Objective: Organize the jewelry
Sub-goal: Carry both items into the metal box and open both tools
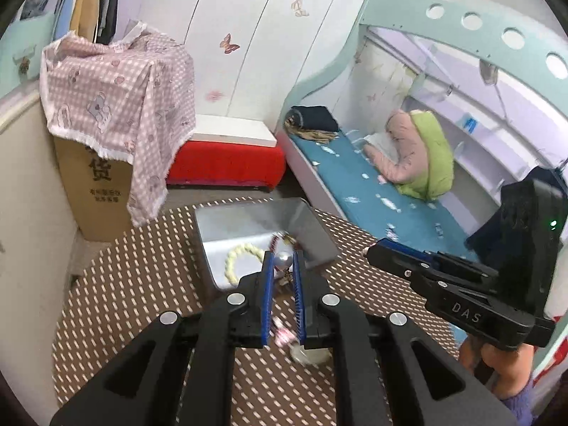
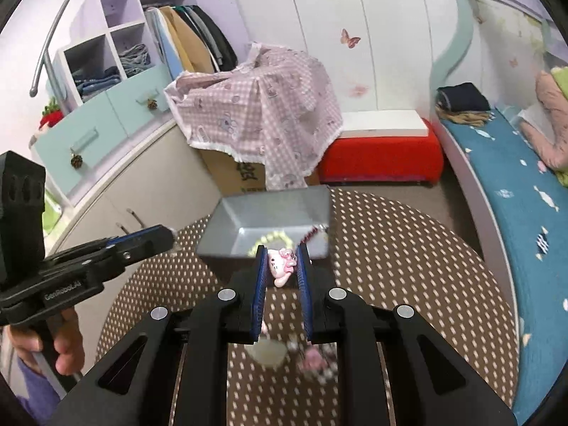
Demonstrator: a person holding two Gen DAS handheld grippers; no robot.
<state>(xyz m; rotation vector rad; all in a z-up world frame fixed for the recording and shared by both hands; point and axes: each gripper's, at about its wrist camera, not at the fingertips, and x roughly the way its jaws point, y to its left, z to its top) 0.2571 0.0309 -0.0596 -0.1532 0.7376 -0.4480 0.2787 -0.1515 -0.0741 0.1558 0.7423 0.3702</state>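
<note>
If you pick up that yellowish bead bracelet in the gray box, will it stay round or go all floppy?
The bead bracelet would probably droop, since it looks like small beads strung in a loop. It seems light. Pushed, it would likely slide across the gray box with its smooth floor, not roll.

Both views are being taken from the wrists, along each gripper's two fingers and slanting downward over a brown dotted mat (image 1: 117, 284). The left wrist view is being aimed at the grey tray (image 1: 248, 216) from close by, with the bed (image 1: 372, 191) to its right. The right wrist view is being aimed at the same tray from slightly further right. The tray, the checked cloth (image 2: 262, 113) and the red bench (image 2: 383, 156) are being shared by both, and each gripper is being caught in the other's view.
</note>
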